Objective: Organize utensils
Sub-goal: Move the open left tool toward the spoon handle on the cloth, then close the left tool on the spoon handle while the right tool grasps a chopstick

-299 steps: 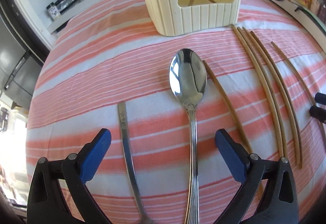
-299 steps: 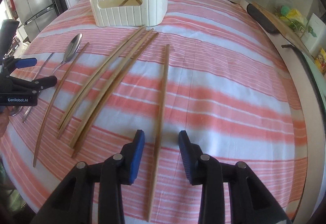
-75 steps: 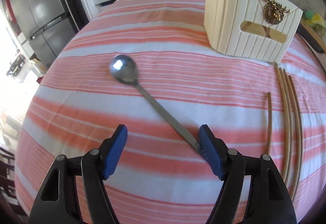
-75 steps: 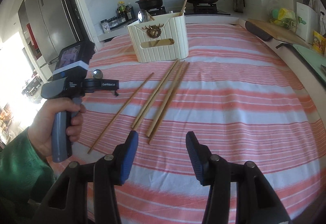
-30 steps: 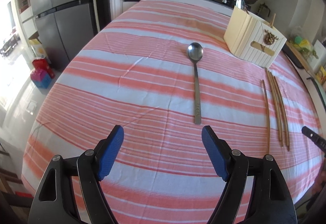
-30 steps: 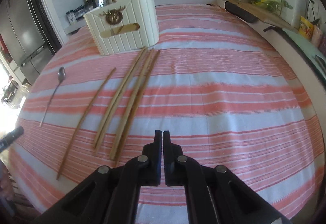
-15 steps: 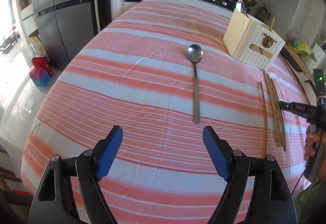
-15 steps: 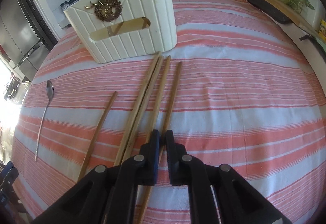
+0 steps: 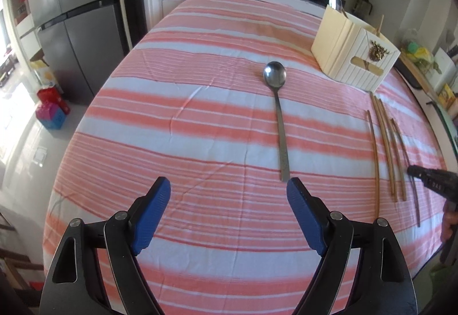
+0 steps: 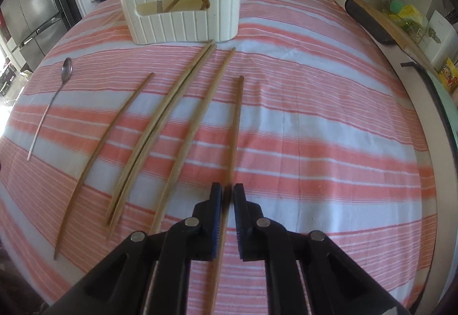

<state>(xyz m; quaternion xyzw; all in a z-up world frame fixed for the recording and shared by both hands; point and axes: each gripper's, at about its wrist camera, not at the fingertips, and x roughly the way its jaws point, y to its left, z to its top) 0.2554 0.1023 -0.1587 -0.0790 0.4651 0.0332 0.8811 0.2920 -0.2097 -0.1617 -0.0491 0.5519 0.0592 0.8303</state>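
Both tools are built alike. The left gripper [image 9: 228,192] has two glossy black plastic arms with long cut-out slots, each arm hinged on round silver rivets, and each finger ends in a ribbed royal-blue pad [image 9: 151,217]. The right gripper [image 10: 226,194] shows the same black linkage, four silver rivets across it and blue pads on the inner faces. In the left wrist view, the right tool's black body bears small white lettering, too small to read.

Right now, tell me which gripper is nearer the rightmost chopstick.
Right. The right gripper straddles the rightmost chopstick, which runs through the narrow gap between its jaws. The left gripper hangs open near the spoon, far left of the chopsticks.
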